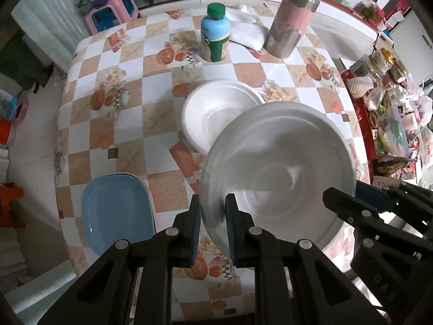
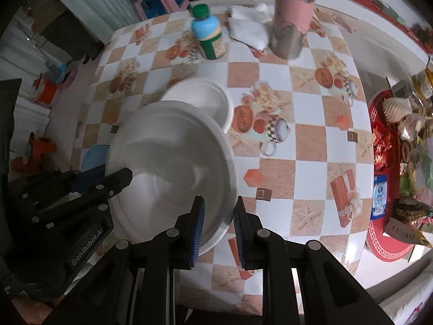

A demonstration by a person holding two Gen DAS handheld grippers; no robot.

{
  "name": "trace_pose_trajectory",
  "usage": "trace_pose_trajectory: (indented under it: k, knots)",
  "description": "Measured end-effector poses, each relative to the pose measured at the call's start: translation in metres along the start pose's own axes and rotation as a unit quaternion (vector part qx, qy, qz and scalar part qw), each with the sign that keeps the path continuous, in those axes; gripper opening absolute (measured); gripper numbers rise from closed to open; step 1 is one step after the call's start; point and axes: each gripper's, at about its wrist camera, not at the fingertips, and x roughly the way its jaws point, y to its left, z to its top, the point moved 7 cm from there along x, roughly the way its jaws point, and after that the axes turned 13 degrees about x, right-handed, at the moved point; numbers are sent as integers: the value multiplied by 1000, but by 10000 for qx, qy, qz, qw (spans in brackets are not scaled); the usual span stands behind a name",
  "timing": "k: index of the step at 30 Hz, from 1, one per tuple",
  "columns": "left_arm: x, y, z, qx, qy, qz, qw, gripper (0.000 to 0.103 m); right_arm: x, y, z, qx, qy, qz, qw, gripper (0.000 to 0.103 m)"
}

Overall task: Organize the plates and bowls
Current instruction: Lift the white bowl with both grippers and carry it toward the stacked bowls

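We've got the white plate (image 1: 278, 162) pinched at opposite rims by our left gripper (image 1: 213, 227) and right gripper (image 2: 218, 226), up over the bowl (image 1: 216, 113), and uneven pulling could bend it loose

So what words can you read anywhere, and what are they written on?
"GenRobot.AI" – white letters on the black left gripper body.
"DADIMIC", roughly, seen upside down – on a tan card at the right edge.
"DAS", faint raised letters – on the black right gripper body.
Green-capped blue bottle label: too blurred to read.
Blue-and-white packet: print too small.
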Motion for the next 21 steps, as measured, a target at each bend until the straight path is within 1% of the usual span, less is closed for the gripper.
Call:
trace_pose_trajectory:
  k: [11, 21]
  knots:
    - [-12, 8, -7, -13, -171, -36, 9998, 19, -13, 18, -3, -91, -199, -105, 9997, 23]
    - [-14, 11, -12, -44, -159, -33, 9999, 19, -16, 25, -8, -110, -205, -108, 9997, 23]
